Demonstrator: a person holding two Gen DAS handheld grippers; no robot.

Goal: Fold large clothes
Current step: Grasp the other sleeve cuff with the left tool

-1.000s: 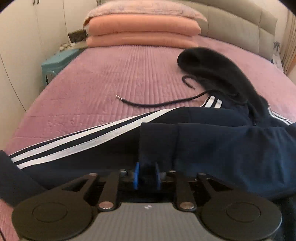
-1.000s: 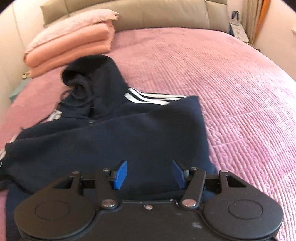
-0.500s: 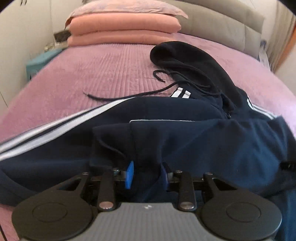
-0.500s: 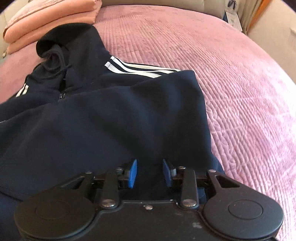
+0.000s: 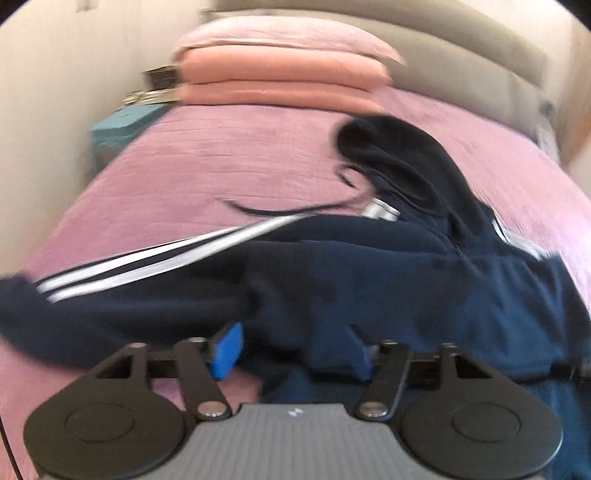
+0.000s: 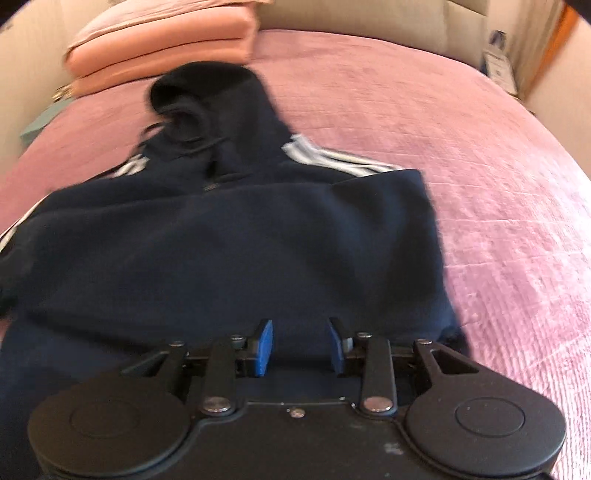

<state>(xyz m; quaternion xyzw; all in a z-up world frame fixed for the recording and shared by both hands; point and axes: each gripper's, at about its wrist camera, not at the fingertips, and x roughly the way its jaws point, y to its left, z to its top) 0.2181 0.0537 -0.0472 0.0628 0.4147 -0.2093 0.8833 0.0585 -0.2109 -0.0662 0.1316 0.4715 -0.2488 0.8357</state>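
The left black two-finger gripper (image 5: pixel 293 349) has bright blue pads (image 5: pixel 227 349), slim linkage bars with silver rivets, two round discs and a ribbed grey housing bearing a small white mark. The right black gripper (image 6: pixel 300 347) matches it, but with a scuffed, plain black housing.

Two wrist-mounted fisheye views, both low over the bed (image 5: pixel 229 166), both facing the headboard (image 6: pixel 369 26).

Left wrist view: set just behind the left gripper (image 5: pixel 293 350), close above the near hem of the navy hoodie (image 5: pixel 388 288), looking along the fingers toward the stacked pillows (image 5: pixel 280 74); teal nightstand (image 5: pixel 122 125) at left edge; motion-blurred. Right wrist view: set just behind the right gripper (image 6: pixel 300 347), equally close, looking forward with bare bedspread filling the right side. Shared in both: hoodie body, hood (image 6: pixel 207 99), white-striped shoulders, pillows, headboard.
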